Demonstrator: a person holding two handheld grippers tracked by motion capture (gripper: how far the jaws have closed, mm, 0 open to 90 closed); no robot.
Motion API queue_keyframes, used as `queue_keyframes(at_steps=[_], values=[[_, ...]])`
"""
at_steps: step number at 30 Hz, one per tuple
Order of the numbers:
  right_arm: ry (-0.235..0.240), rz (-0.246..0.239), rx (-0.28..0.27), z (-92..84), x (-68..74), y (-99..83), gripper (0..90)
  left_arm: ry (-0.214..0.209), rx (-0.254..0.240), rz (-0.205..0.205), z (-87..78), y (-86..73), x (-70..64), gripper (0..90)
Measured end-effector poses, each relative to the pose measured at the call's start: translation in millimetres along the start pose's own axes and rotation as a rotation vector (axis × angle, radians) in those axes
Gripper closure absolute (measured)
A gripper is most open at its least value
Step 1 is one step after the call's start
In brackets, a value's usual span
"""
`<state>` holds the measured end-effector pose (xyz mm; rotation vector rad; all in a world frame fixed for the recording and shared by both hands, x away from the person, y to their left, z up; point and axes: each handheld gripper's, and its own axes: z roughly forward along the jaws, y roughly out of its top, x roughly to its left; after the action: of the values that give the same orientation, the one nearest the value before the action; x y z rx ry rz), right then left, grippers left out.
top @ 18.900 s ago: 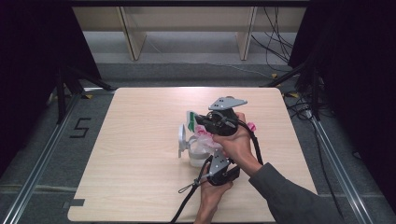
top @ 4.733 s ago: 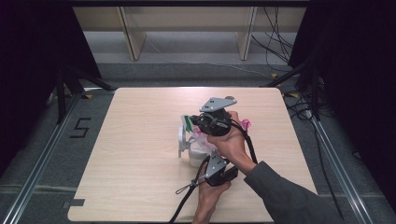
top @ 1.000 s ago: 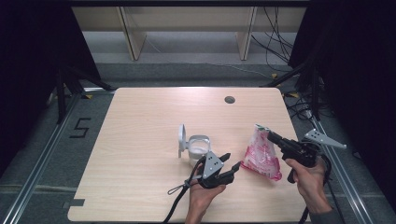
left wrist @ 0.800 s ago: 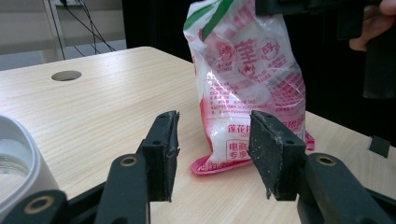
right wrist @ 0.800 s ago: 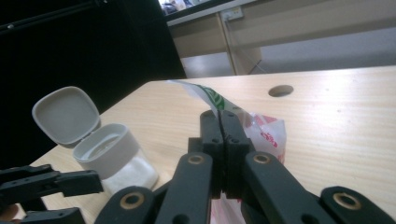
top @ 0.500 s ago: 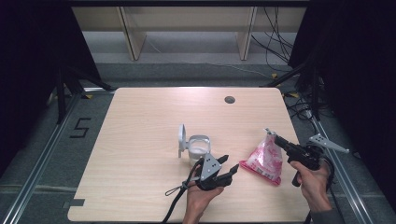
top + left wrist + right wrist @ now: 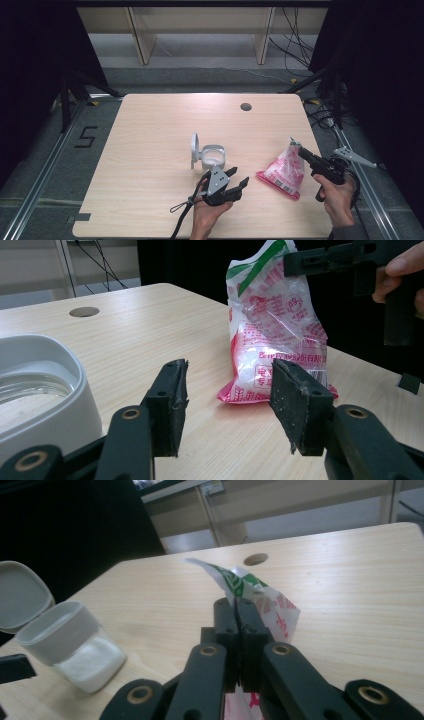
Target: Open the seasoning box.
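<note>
At the right side of the table (image 7: 150, 150), the pink and white bag (image 7: 284, 172) stands with its bottom edge on the wood and its top held up. It is a crinkled plastic pouch, clear in the middle with pale contents showing through, printed in pink-red lettering, with a green and white band at the top (the barcode end sits lowest). The right gripper (image 7: 301, 152) has its jaws pressed together on the bag's top edge, the green-striped film pinched flat between them. The left gripper (image 7: 238, 180) rests low near the table's front, pointing toward the bag; its jaws have just been opening and stand apart with nothing between them. Just behind it sits the white container (image 7: 213, 155), its hinged lid (image 7: 194, 149) upright.
</note>
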<state>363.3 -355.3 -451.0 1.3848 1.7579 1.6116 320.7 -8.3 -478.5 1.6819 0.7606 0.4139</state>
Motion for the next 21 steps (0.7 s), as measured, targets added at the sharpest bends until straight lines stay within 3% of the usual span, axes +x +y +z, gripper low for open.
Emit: queue_keyframes(at_steps=[1,2,5,6,7,8,9,10,11,12,13,14,15,16,17,20,21], values=[[-0.008,0.022,0.010,-1.3,1.5,-0.2,90.0,-0.002,0.004,0.005,-1.0,0.6,0.2,48.6],[-0.023,-0.008,0.006,-0.7,-1.8,-0.8,89.8,0.000,-0.004,-0.001,-1.0,0.5,-0.1,48.6],[-0.043,0.004,0.030,-1.9,-5.8,-3.0,89.7,-0.001,-0.012,-0.002,-2.8,1.4,1.3,48.4],[-0.062,0.002,0.038,-2.1,-7.3,-3.4,89.4,0.006,-0.004,0.013,-4.5,2.4,2.2,48.3],[-0.068,0.030,0.040,-2.4,-6.6,-4.2,89.0,0.001,-0.006,0.028,-5.4,2.7,3.9,48.3],[-0.074,0.021,0.042,-2.9,-8.8,-5.1,88.8,0.000,-0.017,0.015,-5.4,2.2,4.0,48.3],[-0.069,0.025,0.042,-3.3,-9.6,-5.9,88.6,0.005,-0.005,0.028,-7.0,2.6,5.2,48.3],[-0.062,0.049,0.034,-3.6,-8.5,-7.2,88.5,0.010,-0.007,0.014,-7.4,1.9,5.1,48.3],[-0.071,0.019,0.040,-3.9,-10.9,-7.2,88.0,0.013,-0.007,0.000,-7.5,1.0,4.9,48.2],[-0.062,0.032,0.041,-3.9,-10.3,-8.4,87.1,0.016,-0.011,-0.008,-7.3,-0.1,4.8,48.1],[-0.075,0.021,0.046,-4.5,-10.0,-8.8,86.4,0.006,-0.009,-0.006,-7.1,-1.4,5.5,47.8],[-0.056,0.007,0.016,-3.6,-11.7,-11.4,85.6,0.011,0.002,-0.003,-7.9,-2.7,5.6,47.3],[-0.073,0.035,0.051,-4.9,-9.5,-12.1,85.1,0.010,0.005,-0.005,-7.6,-4.5,5.9,47.3],[-0.081,0.012,0.047,-5.6,-11.2,-13.4,84.4,0.017,0.011,-0.008,-8.1,-5.9,5.8,47.3],[-0.066,0.042,0.031,-4.8,-10.6,-15.3,83.4,0.006,0.011,0.018,-8.3,-6.7,7.4,47.2],[-0.103,0.013,0.032,-8.7,-15.0,-17.1,81.9,0.005,0.010,0.017,-10.9,-9.4,8.7,46.8],[-0.104,0.035,0.031,-9.7,-15.4,-17.8,81.4,0.021,0.019,-0.008,-12.9,-10.2,7.5,46.3]])
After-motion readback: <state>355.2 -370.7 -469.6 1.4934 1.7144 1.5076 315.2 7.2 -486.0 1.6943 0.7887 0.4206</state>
